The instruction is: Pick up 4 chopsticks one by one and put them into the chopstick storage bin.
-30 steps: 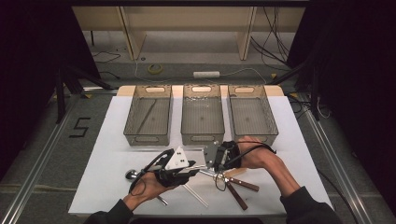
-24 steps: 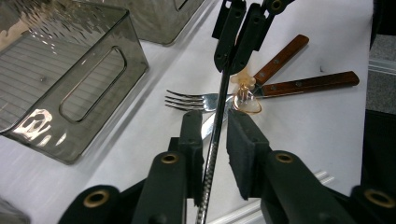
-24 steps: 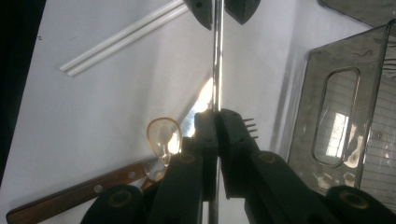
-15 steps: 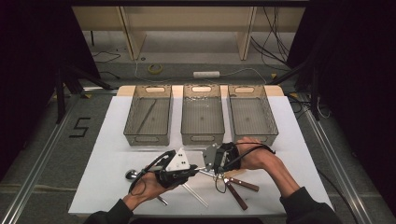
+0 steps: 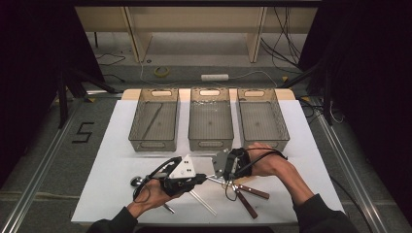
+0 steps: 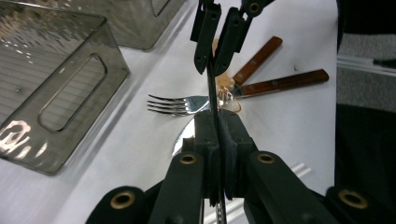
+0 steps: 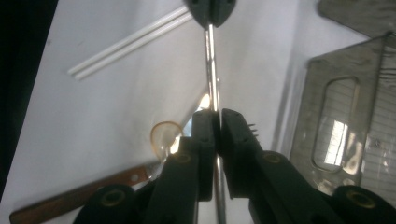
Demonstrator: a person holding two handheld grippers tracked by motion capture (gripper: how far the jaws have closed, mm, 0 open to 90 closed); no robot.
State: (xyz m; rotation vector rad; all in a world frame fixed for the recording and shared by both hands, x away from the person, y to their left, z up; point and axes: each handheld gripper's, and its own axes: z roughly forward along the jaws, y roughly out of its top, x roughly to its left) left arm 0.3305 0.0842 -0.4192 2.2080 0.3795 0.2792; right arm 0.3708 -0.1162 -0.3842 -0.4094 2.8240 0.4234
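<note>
A person at a white bench (image 5: pixel 111 145) passes a thin metal utensil (image 7: pixel 211 60) between two hand-held grippers above the near middle of the bench. On the left, the left gripper (image 5: pixel 200 179) has just been closing and now pinches one end of the flat metal strip, seen edge-on in the left gripper view (image 6: pixel 213 91). To its right, the right gripper (image 5: pixel 224 171) clamps the other end of the same piece, its jaws having eased slightly though the metal remains between them. Which kind of utensil it is cannot be told from the edge. Three clear bins stand in a row at the far side: the left bin (image 5: pixel 154 121) appears to hold one long item, the middle bin (image 5: pixel 210 121) and the right bin (image 5: pixel 261 119) look bare. On the bench a fork (image 6: pixel 175 104), two wooden-handled knives (image 6: pixel 280 83), a pair of white sticks (image 5: pixel 203 202) and a small amber piece (image 7: pixel 163 135) lie unsorted, so the sorting seems barely begun.
</note>
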